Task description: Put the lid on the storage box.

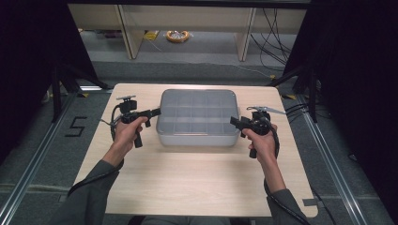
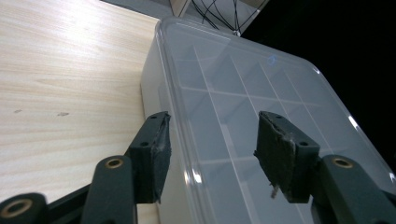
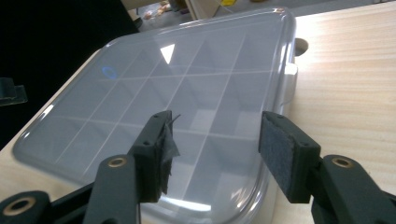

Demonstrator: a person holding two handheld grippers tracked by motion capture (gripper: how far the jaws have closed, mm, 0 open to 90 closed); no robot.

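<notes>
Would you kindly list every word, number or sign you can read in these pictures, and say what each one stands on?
"5": black tape mark on the grey floor left of the table.
The clear compartment box bears no readable label; a small blue ring on its lid looks like a reflection, not a sign.

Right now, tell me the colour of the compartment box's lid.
Clear, faintly grey lid, dividers visible through it; best in the right gripper view.

- Left gripper: held in the left hand, jaws pointing right, parted, nothing pinched between the pads.
- Right gripper: held in the right hand, jaws pointing left, parted, pads clear.
- Both forearms enter from the bottom, angled inward.
</notes>
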